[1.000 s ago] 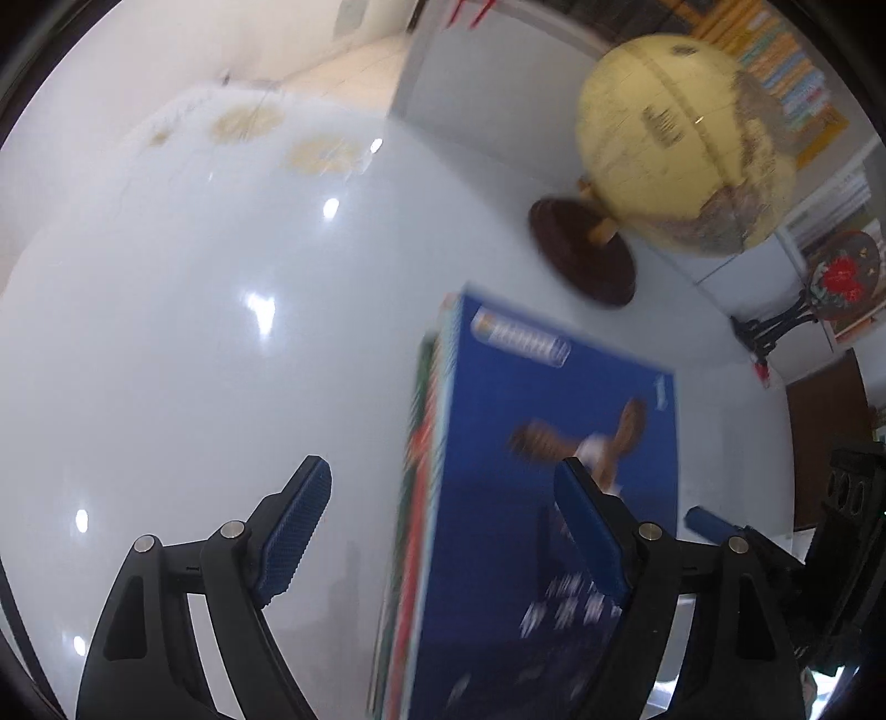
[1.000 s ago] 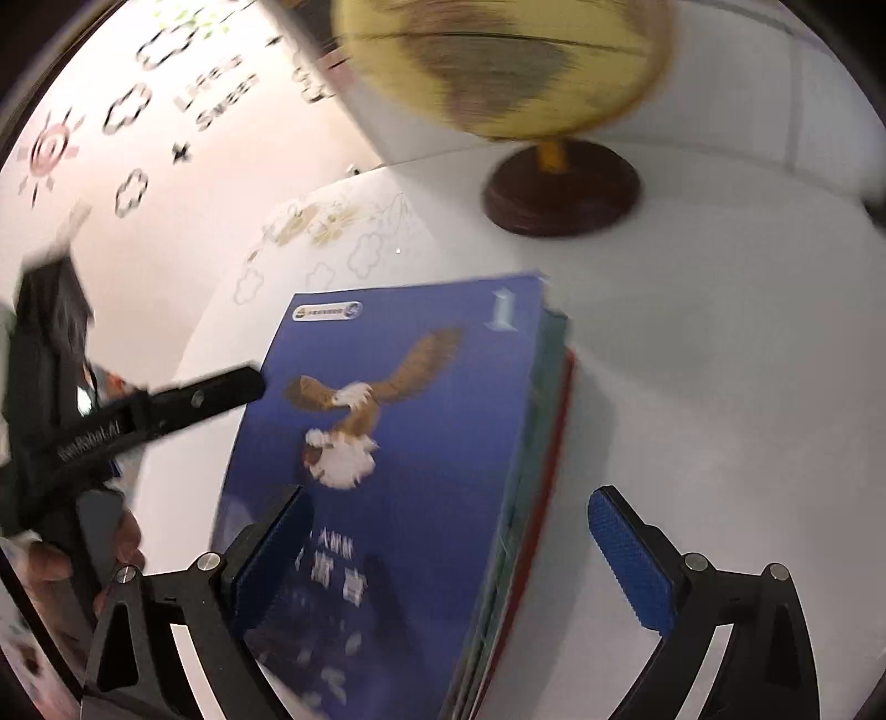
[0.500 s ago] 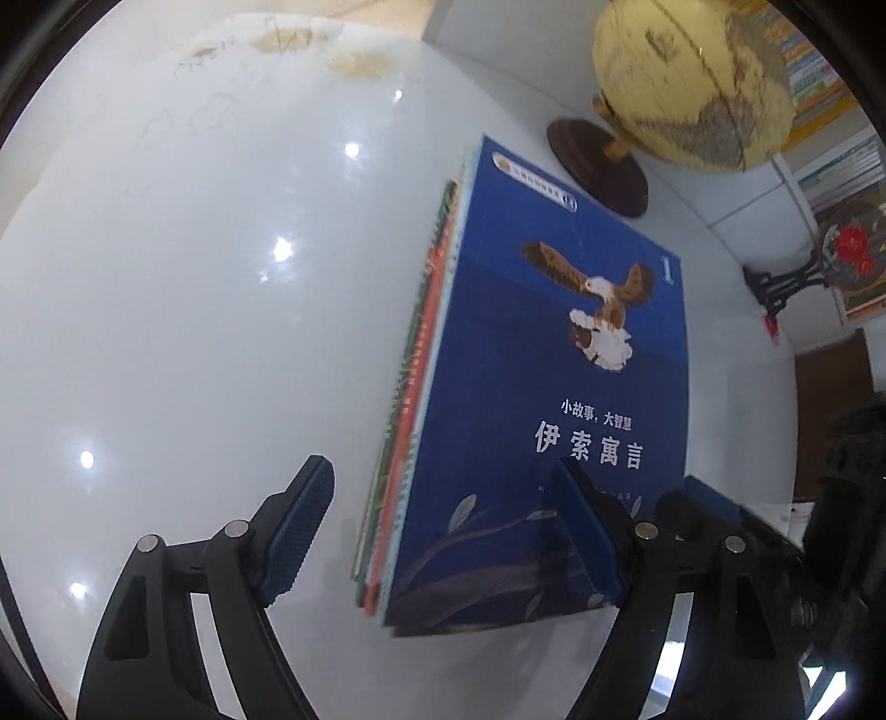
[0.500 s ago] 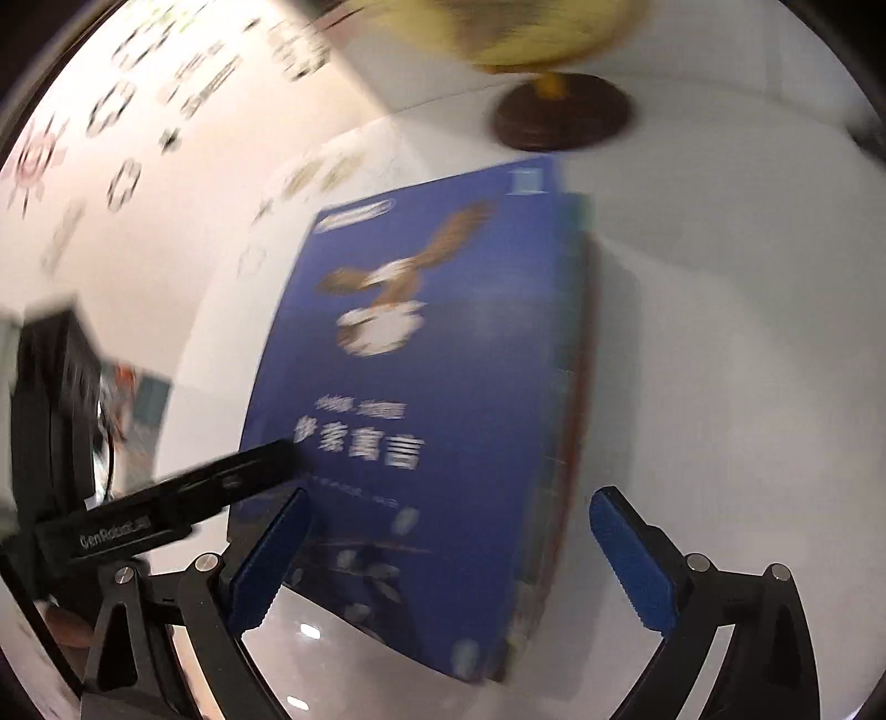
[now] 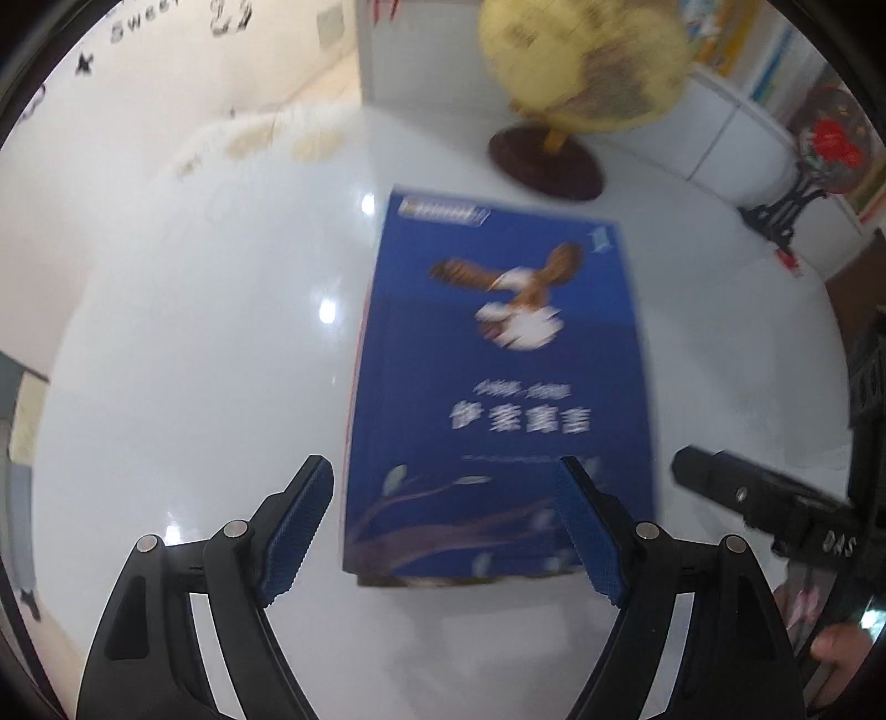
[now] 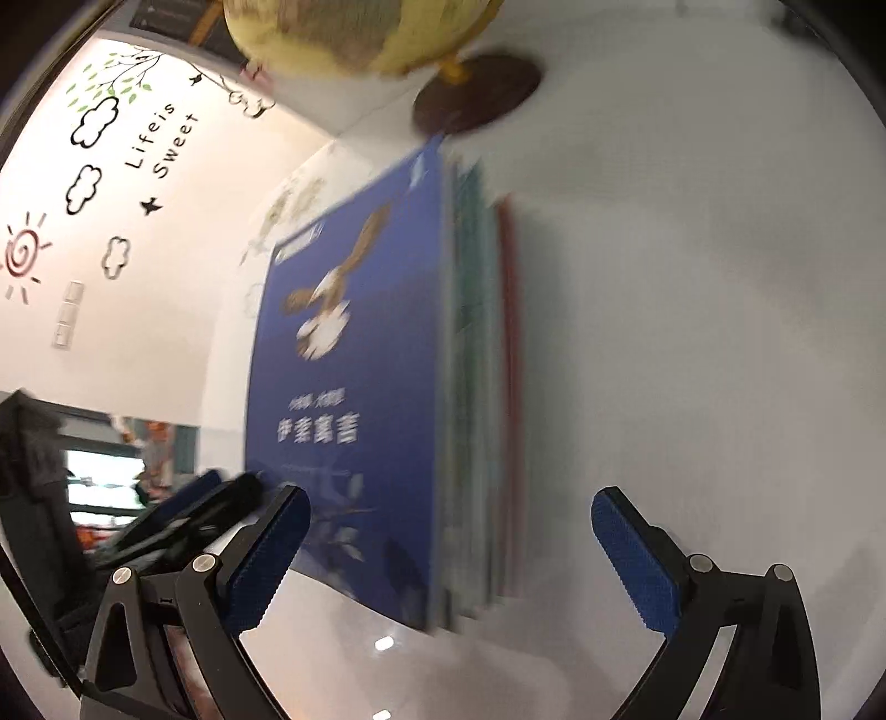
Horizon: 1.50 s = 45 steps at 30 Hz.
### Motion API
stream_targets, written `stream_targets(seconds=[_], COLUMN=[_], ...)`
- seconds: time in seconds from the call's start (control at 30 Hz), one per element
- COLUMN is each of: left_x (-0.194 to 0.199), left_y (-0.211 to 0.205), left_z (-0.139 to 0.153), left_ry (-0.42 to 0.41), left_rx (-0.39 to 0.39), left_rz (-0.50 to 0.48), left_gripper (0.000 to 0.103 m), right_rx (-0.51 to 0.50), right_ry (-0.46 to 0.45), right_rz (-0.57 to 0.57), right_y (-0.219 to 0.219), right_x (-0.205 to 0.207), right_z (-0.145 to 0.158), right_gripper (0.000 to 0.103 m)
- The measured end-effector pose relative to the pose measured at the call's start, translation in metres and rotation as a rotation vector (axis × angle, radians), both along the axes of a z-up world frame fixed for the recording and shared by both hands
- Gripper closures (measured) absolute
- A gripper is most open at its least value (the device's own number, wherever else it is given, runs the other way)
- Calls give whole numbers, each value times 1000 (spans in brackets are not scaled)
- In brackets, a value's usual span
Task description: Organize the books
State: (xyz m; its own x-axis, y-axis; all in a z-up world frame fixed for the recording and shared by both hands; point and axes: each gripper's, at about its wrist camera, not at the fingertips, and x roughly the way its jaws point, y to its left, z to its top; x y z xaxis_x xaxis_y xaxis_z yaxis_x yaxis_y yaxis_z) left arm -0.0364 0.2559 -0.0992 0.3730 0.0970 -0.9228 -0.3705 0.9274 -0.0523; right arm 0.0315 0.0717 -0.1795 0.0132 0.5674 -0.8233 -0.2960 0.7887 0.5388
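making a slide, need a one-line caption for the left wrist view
Open left gripper above a stack of books topped by a blue eagle cover, globe behind on the white table.

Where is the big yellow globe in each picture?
Left wrist view: the globe sits at the top, right of centre, beyond the stack of books.
Right wrist view: the globe is at the top edge, left of centre, partly cut off.
Shared landmark: the eagle on the blue top book.
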Motion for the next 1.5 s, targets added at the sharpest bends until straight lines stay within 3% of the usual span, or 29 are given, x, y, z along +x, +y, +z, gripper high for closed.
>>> stream_targets(seconds=[0.1, 0.2, 0.33, 0.53, 0.6, 0.67, 0.8, 0.9, 1.3, 1.5], left_x=[-4, -7, 2, 11, 9, 8, 12, 18, 14, 5], left_y=[-14, -35, -77, -132, -146, -157, -165, -168, -150, -145], left_z=[34, 69, 112, 143, 150, 153, 150, 145, 134, 141], left_ry=[-54, -114, -210, -292, -317, -347, -367, -365, -411, -455], left_rx=[40, 56, 95, 182, 169, 150, 108, 96, 134, 226], left_rz=[4, 6, -19, -47, -72, -87, -87, -94, -78, -81], left_gripper=[23, 23, 19, 17, 17, 17, 11, 9, 6, 5], right_rx=[-64, -105, -169, -255, -292, -248, -194, -191, -213, -214], right_ry=[-118, -248, -442, -698, -683, -651, -726, -732, -734, -712], right_rz=[-8, 1, 32, -57, -111, -153, -178, -174, -221, -217], right_y=[-26, -39, -65, -103, -111, -130, -147, -147, -136, -125], right_x=[-1, 25, 20, 5, 6, -5, -29, -28, -21, -24], right_z=[44, 87, 156, 225, 234, 237, 240, 241, 226, 224], right_gripper=[1, 1, 1, 1, 1, 1, 1, 1, 1, 1])
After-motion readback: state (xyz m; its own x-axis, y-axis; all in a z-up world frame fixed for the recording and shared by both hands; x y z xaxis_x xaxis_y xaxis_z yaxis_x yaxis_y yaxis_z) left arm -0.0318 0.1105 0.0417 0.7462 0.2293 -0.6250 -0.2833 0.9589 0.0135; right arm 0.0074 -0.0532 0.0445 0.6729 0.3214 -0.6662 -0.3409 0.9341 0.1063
